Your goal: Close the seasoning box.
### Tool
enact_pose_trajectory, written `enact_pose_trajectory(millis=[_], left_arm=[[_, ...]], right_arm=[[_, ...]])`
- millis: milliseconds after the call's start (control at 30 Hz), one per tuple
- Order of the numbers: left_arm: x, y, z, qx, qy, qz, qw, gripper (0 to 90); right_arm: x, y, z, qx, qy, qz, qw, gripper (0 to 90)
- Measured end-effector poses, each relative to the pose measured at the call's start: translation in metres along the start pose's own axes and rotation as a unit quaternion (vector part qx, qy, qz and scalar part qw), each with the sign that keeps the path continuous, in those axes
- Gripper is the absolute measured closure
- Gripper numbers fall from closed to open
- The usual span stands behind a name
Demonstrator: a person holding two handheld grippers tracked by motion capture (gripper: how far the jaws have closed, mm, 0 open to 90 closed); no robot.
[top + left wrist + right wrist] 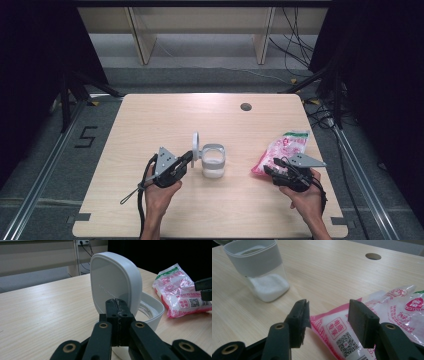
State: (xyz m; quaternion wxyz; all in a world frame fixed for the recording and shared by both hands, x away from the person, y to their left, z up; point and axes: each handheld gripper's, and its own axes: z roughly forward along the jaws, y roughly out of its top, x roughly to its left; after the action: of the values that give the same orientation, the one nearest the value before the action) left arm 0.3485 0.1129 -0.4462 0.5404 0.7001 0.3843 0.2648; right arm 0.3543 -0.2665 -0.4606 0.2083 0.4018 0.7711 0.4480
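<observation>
Looking down from the high view: left gripper (188,159) sits left of centre, jaws pressed together, tips at the base of the upright white lid (195,145) of the white container (213,161) at the middle of the pale wooden table (150,120); whether anything is pinched there, too small to tell. Left hand (160,192) comes up from the lower edge, forearm nearly vertical in frame, gripper angled up and right. Right gripper (276,164) at lower right, tips touching the lower end of the pink-and-white bag (281,150), which slants toward the upper right; right hand (306,192) wrapped under the gripper body, forearm leaning in from the bottom right corner. Moving to the left gripper view: jaws clenched at lower centre, directly in front of the lid (112,282), which stands open and fills the upper middle; container rim (152,307) just behind to the right, bag (178,290) at right, the other gripper's black tips at the far right edge. Turning to the right gripper view: right gripper (328,315) parted, jaws standing either side of the bag's (337,330) near corner, pads not pressing on it; container (259,267) at upper left with white granules in its clear base, well apart from the jaws; round hole (373,256) in the table at upper right.
</observation>
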Motion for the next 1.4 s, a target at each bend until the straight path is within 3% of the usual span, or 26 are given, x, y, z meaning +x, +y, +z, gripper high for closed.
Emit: enact_pose_trajectory(millis=[100, 133, 467, 600, 733, 767, 1000, 1067, 1100, 1133, 1167, 1200, 1333, 1400], left_arm=[[0.0, 0.0, 0.001, -0.003, -0.005, 0.003, 1.0, 89.3], [0.0, 0.001, 0.0, 0.002, -0.001, 0.003, 1.0, 89.3], [-0.004, 0.005, 0.003, 0.0, -0.004, 0.006, 1.0, 89.3], [-0.005, 0.006, 0.003, 0.0, -0.006, 0.009, 0.9999, 89.3], [-0.009, 0.005, 0.005, -0.001, -0.01, 0.01, 0.9999, 89.2], [-0.01, 0.005, 0.006, -0.003, -0.013, 0.01, 0.9999, 89.2], [-0.015, 0.004, 0.008, -0.001, -0.021, 0.01, 0.9997, 88.2], [-0.015, 0.003, 0.009, -0.005, -0.025, 0.007, 0.9997, 86.3], [-0.016, 0.004, 0.007, -0.005, -0.027, 0.004, 0.9996, 83.7], [-0.016, 0.003, 0.006, -0.005, -0.03, 0.001, 0.9995, 80.1], [-0.016, 0.003, 0.005, -0.004, -0.035, -0.001, 0.9994, 75.1], [-0.016, 0.002, 0.004, -0.005, -0.037, -0.004, 0.9993, 72.3], [-0.017, -0.003, 0.004, -0.012, -0.064, -0.015, 0.9978, 60.3], [-0.019, -0.004, 0.003, -0.008, -0.055, -0.015, 0.9983, 54.4]], right_arm=[[0.003, -0.001, 0.0, 0.003, 0.005, 0.01, 0.9999, 50.3], [0.002, 0.0, -0.001, 0.005, 0.003, -0.001, 1.0, 50.3], [0.003, -0.002, -0.002, 0.006, 0.003, -0.004, 1.0, 50.6], [0.006, -0.003, -0.002, 0.005, 0.008, 0.007, 0.9999, 50.6], [0.004, -0.003, -0.003, 0.008, 0.006, -0.004, 0.9999, 50.6], [0.006, -0.003, -0.003, 0.012, 0.009, 0.008, 0.9998, 50.6], [0.007, -0.004, -0.003, 0.007, 0.013, 0.009, 0.9998, 50.6], [0.007, -0.004, -0.003, 0.006, 0.013, 0.009, 0.9999, 50.6], [0.004, -0.004, -0.004, 0.007, 0.011, -0.012, 0.9998, 50.6], [0.006, -0.005, -0.004, 0.009, 0.01, 0.004, 0.9999, 50.6], [0.005, -0.004, -0.004, 0.004, 0.01, -0.006, 0.9999, 50.6], [0.007, -0.005, -0.004, 0.007, 0.012, 0.005, 0.9999, 50.5], [0.008, -0.005, -0.006, 0.011, 0.011, 0.007, 0.9999, 49.7], [0.008, -0.006, -0.005, 0.01, 0.012, 0.008, 0.9998, 49.4]])
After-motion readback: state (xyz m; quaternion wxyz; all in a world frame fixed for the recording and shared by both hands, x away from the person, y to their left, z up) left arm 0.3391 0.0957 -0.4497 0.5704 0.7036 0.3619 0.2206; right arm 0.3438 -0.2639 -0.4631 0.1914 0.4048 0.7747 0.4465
